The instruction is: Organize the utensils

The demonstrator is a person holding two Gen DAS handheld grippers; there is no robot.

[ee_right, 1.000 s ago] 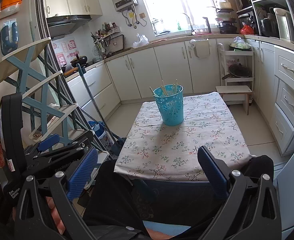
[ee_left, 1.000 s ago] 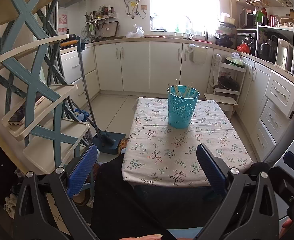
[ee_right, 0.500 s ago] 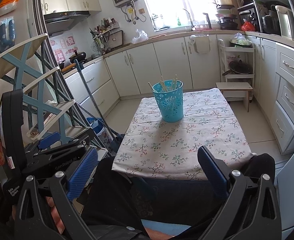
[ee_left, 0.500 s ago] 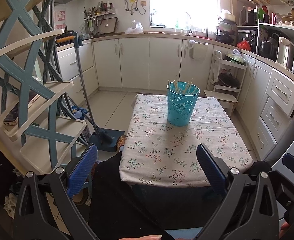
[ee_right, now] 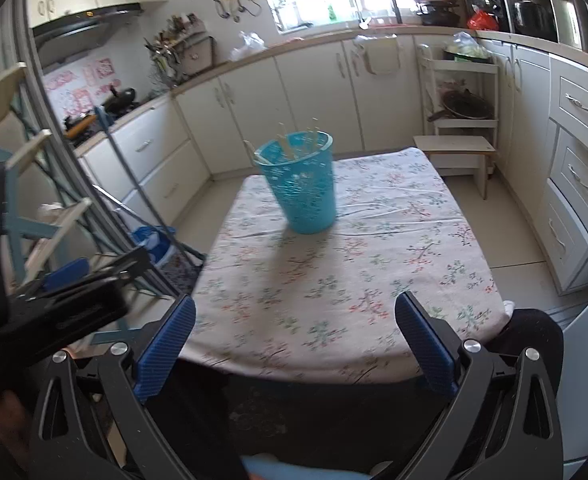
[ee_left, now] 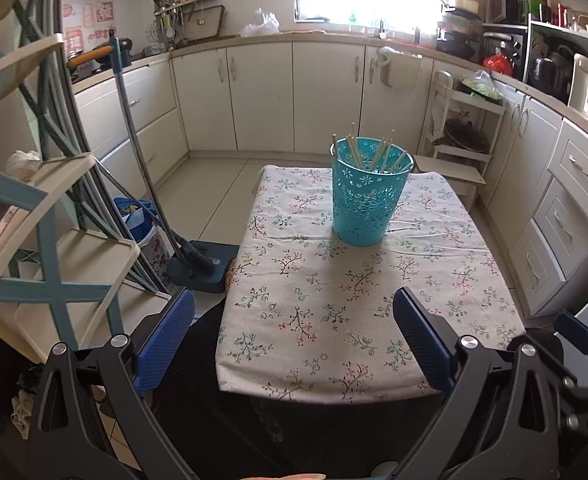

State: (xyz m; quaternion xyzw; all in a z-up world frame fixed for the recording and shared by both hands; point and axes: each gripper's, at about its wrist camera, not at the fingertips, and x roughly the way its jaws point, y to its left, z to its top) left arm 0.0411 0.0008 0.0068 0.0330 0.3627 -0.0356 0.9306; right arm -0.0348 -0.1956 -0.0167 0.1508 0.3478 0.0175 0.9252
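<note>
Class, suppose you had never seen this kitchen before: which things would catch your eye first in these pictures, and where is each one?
First the turquoise cut-out basket, upright toward the far end of the floral tablecloth, with pale chopsticks poking above its rim. Next the blue-padded left gripper and right gripper, both open and empty at the near table edge. Off to the left, a mop leans by the cabinets.

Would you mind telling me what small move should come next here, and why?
Probably ease the right gripper forward toward the teal basket. Both grippers are open and empty, short of the table's near edge, and the chopsticks stand in that basket.
</note>
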